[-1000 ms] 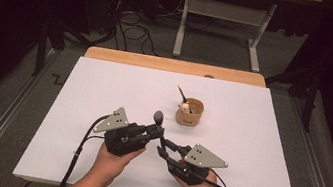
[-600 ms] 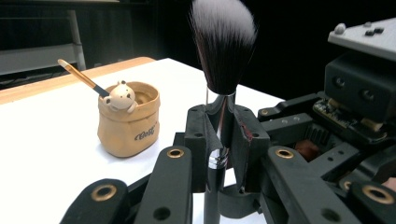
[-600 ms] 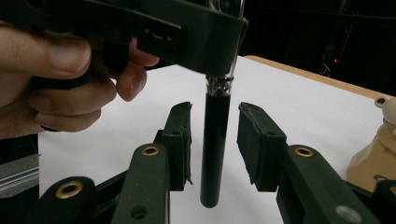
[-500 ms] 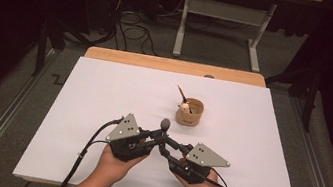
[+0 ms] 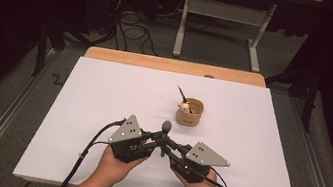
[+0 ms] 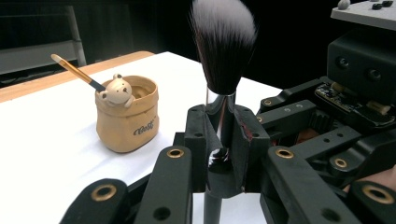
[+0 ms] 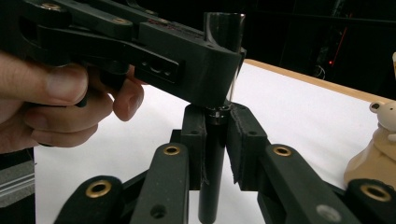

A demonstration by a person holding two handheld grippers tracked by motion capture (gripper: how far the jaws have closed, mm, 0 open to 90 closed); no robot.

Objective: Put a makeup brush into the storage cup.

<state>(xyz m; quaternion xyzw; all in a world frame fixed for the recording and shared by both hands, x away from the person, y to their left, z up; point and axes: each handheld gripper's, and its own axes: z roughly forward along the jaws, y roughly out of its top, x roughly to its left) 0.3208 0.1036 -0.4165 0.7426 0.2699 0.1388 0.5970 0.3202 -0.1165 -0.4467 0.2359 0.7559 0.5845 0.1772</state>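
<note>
A makeup brush point(image 5: 166, 125) with a dark, white-tipped head point(image 6: 224, 42) stands upright near the table's front middle. My left gripper point(image 5: 159, 141) is shut on its shiny metal collar point(image 6: 220, 112). My right gripper point(image 5: 166, 147) comes in from the right, lower down. Its jaws have just been closing, and they now press on the black handle point(image 7: 212, 172) on both sides, just under the left gripper point(image 7: 154, 51). Behind the brush stands a tan pot point(image 5: 189, 115) with a small bear figure point(image 6: 114, 91) on its rim and a thin gold-handled brush point(image 6: 74, 72) leaning in it.
A white sheet point(image 5: 103, 93) covers the table, with a wooden strip point(image 5: 174, 65) along the far edge. Beyond it are a dark floor, cables point(image 5: 130, 22) and a grey table frame point(image 5: 220, 26). The person's hand point(image 7: 60, 102) grips the left gripper.
My left gripper has carried the brush to the right, up to the right gripper. The right gripper's jaws have closed around the handle.
</note>
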